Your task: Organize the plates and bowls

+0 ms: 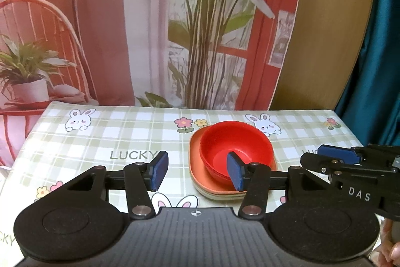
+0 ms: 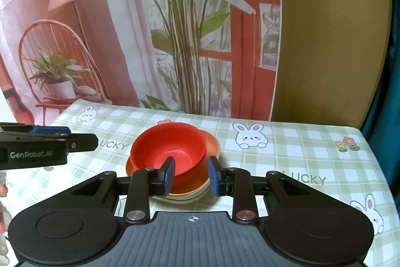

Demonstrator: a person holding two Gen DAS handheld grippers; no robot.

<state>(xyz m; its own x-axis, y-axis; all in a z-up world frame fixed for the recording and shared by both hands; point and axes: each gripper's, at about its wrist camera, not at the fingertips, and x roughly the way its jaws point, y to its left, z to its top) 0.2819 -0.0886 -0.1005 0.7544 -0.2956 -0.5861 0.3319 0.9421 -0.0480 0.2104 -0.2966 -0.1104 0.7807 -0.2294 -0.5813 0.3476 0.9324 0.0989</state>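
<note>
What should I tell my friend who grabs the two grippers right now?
Left gripper: open, holding nothing.
Right gripper: jaws apart, holding nothing, clear of the dishes.
Red bowl sits on the orange plate, which tops a small stack of plates on the checked tablecloth.
Done: the dishes in view are stacked.
Left: no loose dishes visible; check the table parts outside these views.

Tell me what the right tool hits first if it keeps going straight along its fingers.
Most likely the red bowl: the right tool stands open and empty, aimed down at the bowl's near wall, atop the stacked plates. Depth is unclear, so it could pass just over the rim.
</note>
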